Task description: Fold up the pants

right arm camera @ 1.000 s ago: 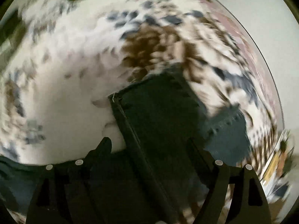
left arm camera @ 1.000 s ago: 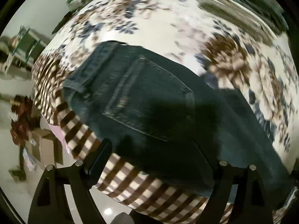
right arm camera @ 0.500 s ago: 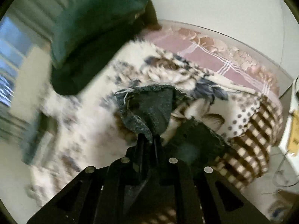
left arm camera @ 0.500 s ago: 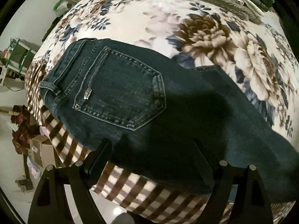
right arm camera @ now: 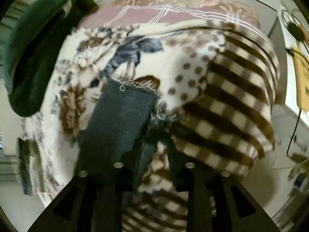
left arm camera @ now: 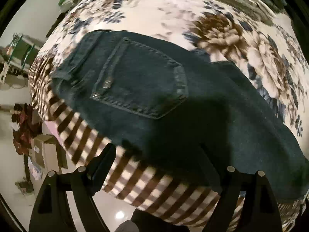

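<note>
Dark blue jeans (left arm camera: pixel 146 89) lie flat on a floral blanket (left arm camera: pixel 154 15), back pocket up, waistband to the left, near the bed's checked edge. My left gripper (left arm camera: pixel 156 154) is open and hovers just above the jeans' near edge, holding nothing. In the right wrist view my right gripper (right arm camera: pixel 152 145) is nearly closed on the frayed hem end of a jeans leg (right arm camera: pixel 123 116), which lies over the blanket.
The blanket's brown checked border (right arm camera: pixel 231 119) hangs over the bed's edge. A dark green garment (right arm camera: pixel 36 54) lies at the far left of the bed. Folded dark clothes (left arm camera: pixel 241 9) sit at the back. Boxes and clutter (left arm camera: pixel 44 150) stand on the floor.
My right gripper, shut on the leg hem, has swung down toward the bed, and the raised hem now lies flatter on the blanket. The left gripper shifted slightly over the jeans and stayed open.
</note>
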### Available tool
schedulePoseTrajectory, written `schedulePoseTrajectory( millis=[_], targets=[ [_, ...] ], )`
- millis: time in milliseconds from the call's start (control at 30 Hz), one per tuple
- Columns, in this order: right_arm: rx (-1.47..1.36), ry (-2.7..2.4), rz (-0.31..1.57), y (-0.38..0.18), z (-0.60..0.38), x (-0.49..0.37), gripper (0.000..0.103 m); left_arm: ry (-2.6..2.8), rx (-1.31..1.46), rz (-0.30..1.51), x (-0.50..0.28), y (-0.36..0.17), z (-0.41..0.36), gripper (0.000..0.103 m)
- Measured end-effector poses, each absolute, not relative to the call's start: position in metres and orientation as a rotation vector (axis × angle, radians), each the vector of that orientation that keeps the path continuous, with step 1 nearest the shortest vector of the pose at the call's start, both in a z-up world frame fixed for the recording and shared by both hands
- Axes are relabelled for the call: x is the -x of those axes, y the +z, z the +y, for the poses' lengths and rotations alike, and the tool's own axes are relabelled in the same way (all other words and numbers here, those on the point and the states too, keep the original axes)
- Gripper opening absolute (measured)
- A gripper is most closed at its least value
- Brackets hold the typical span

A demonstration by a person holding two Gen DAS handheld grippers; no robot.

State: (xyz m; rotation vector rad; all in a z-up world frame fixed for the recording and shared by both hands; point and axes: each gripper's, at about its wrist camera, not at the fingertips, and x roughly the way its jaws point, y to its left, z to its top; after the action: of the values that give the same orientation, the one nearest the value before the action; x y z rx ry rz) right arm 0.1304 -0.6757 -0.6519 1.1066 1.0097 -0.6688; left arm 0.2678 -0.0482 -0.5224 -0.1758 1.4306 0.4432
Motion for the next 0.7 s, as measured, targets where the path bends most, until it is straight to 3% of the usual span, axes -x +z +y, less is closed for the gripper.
schedulePoseTrajectory(
  millis=[100,367,433,500,533,567,700],
  targets=[
    [-1.165,-0.584,0.968,-0.642,-0.651,-0.133,0.038,0.472,0.22,1.413,-0.261,-0.518,-0.031,0.085],
    [-1.264,-0.454,1.121,-0.683,-0.567,-0.183,0.038,0.629,0.445,1.372,-0.269,-0.544,0.038,0.084],
    [-1.265,-0.493,1.156,-0.699,-0.554,-0.19,0.038,0.65,0.498,1.38,-0.269,-0.556,0.051,0.079],
    [-1.242,-0.536,1.156,-0.706,-0.546,-0.191,0.033,0.64,0.576,1.353,-0.267,-0.565,0.062,0.052],
    [-1.241,-0.548,1.143,-0.705,-0.544,-0.191,0.02,0.646,0.586,1.345,-0.266,-0.566,0.063,0.048],
    [-1.202,-0.574,1.149,-0.702,-0.541,-0.191,0.002,0.652,0.585,1.328,-0.264,-0.563,0.064,0.038],
    [-1.119,-0.591,1.139,-0.68,-0.535,-0.185,0.002,0.636,0.574,1.289,-0.252,-0.551,0.066,0.02]
  ],
)
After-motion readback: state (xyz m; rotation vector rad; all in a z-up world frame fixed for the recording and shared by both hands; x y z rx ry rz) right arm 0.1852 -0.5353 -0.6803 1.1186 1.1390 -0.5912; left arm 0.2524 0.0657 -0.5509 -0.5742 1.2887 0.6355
